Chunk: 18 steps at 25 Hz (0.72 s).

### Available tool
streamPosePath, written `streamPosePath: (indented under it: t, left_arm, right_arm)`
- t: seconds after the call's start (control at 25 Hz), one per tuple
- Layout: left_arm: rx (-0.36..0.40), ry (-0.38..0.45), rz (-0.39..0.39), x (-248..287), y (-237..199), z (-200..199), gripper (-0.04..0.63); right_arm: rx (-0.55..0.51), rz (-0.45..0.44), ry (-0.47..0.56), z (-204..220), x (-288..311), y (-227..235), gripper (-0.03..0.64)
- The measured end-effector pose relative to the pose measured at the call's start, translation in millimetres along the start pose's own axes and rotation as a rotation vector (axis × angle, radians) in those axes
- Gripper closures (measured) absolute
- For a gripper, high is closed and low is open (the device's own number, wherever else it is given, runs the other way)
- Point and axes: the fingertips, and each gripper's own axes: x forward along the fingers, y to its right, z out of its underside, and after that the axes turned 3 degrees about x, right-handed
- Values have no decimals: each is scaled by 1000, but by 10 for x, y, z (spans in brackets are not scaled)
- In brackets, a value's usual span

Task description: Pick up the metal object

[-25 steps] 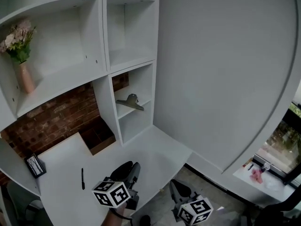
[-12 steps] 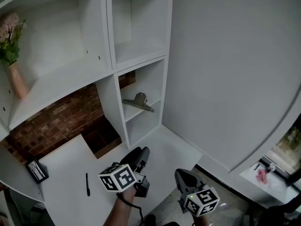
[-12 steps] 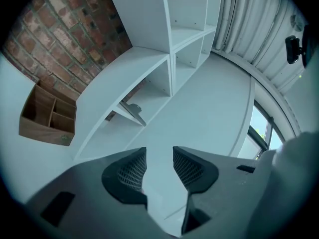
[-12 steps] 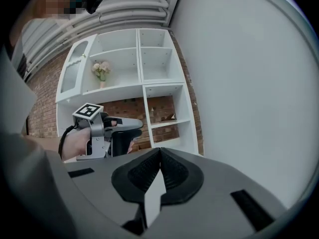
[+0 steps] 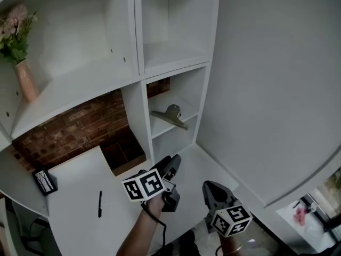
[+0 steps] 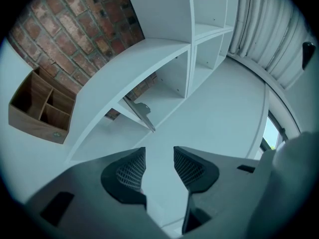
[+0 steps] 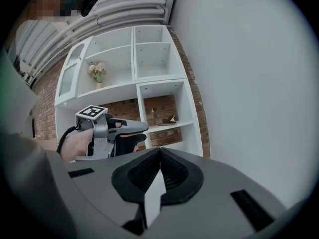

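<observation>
The metal object (image 5: 170,116) is a grey clip lying on the middle shelf of a narrow white cubby; it also shows in the left gripper view (image 6: 141,112) and, small, in the right gripper view (image 7: 168,120). My left gripper (image 5: 171,164) hovers over the white desk, pointing level at that cubby and well short of it. Its jaws (image 6: 159,156) have just been opening and stand open with nothing between them. My right gripper (image 5: 209,188) is lower right of it, off the desk's edge, with its jaws (image 7: 159,151) shut on nothing.
White shelving (image 5: 133,63) fills the wall, with red brick behind it. A vase of flowers (image 5: 24,73) stands on the upper left shelf. On the desk (image 5: 80,180) are a wooden organizer (image 5: 123,153), a black pen (image 5: 99,203) and a small framed item (image 5: 44,181). A plain white wall (image 5: 277,89) runs along the right.
Both grippers have moved forward toward the shelving, and the shelf unit sits larger and further right in the head view. The left jaws have spread apart.
</observation>
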Motion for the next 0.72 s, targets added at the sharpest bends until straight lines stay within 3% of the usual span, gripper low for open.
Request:
streamPosePath:
  t: [0.36, 0.72]
  left_arm:
    - [-114, 64, -39, 557, -109, -108, 437]
    - [-136, 110, -85, 1030, -234, -252, 437]
  right_arm:
    - [-1, -108, -45, -107, 471, 396, 612]
    - [15, -173, -77, -118, 790, 736, 612]
